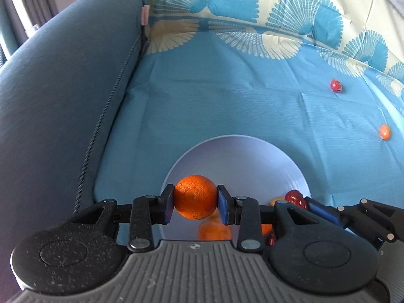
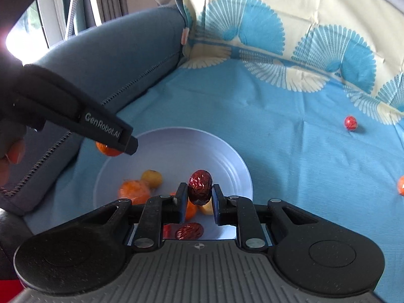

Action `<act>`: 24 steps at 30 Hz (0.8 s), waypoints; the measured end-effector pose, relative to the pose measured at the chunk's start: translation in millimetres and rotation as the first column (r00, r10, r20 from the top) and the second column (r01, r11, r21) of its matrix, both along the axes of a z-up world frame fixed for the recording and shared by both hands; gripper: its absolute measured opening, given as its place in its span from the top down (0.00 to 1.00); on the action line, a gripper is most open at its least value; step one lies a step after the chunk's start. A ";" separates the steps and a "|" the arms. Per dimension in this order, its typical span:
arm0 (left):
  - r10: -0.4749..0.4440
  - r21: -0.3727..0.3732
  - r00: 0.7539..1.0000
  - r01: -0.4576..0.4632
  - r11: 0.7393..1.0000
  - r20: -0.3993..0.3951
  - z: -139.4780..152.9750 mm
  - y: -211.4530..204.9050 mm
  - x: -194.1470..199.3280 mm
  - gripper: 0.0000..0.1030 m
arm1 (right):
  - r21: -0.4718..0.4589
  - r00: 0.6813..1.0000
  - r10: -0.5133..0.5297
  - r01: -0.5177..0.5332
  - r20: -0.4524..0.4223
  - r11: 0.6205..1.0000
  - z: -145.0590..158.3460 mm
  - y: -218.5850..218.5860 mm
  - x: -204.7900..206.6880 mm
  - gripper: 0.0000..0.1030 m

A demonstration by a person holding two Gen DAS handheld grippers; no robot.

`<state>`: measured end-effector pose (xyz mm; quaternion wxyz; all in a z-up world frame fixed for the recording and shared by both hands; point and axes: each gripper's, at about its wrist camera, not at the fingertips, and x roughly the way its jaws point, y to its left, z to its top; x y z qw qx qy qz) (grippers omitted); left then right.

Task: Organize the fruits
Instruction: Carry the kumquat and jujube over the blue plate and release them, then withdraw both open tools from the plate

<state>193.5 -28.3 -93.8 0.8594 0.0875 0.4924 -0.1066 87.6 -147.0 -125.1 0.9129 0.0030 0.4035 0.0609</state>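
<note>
My left claw (image 1: pixel 195 198) clamped an orange (image 1: pixel 195 197), my right claw (image 2: pixel 200 189) a date (image 2: pixel 200 186), over the part-filled plate (image 2: pixel 227 156); two fruits (image 2: pixel 351 123) remained out.

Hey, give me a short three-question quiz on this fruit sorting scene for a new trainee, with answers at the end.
1. True or false: the left gripper holds an orange.
2. What does the right gripper grip? A) red date B) banana C) grape
3. How many loose fruits lie on the blue cloth, outside the plate?

Key
1. True.
2. A, the red date.
3. Two: a small red fruit and a small orange fruit.
</note>
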 end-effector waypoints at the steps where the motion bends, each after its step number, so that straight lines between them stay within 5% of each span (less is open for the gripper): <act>1: -0.003 0.005 1.000 0.003 1.000 0.001 -3.6 -1.7 2.6 0.62 | -0.003 1.000 -0.006 0.006 -0.004 1.000 -3.1 -0.2 3.1 0.80; 2: -0.010 0.003 1.000 0.010 1.000 0.001 -7.1 -3.4 5.5 0.60 | -0.009 1.000 -0.007 0.007 -0.005 1.000 -5.8 0.5 5.6 0.79; 4: -0.050 -0.004 0.999 0.049 0.999 0.000 -12.2 -6.5 10.4 0.31 | -0.019 1.000 0.006 -0.006 -0.011 1.000 -10.8 1.3 10.7 0.76; 5: -0.049 0.007 0.999 0.049 0.999 0.010 -12.4 -7.8 12.1 0.09 | -0.023 1.000 0.009 -0.010 -0.021 1.000 -12.4 1.3 13.1 0.69; 6: -0.037 0.018 0.999 0.036 0.999 0.041 -9.1 -6.9 10.1 0.01 | -0.023 1.000 0.009 -0.010 -0.025 1.000 -12.8 0.9 14.4 0.50; 7: -0.034 0.019 0.996 0.032 0.999 0.078 -4.0 -5.1 5.8 0.00 | -0.021 1.000 0.011 -0.011 -0.028 1.000 -11.9 0.3 14.6 0.31; 10: -0.054 0.027 0.993 0.051 0.998 0.108 9.7 1.7 -11.7 0.00 | -0.044 1.000 -0.007 0.007 0.002 0.999 -0.9 -0.9 0.8 0.11; 24: 0.097 0.007 0.993 -0.097 0.995 0.065 56.5 61.1 -167.2 0.00 | 0.041 0.998 -0.067 0.068 -0.011 0.997 66.3 6.5 -139.9 0.01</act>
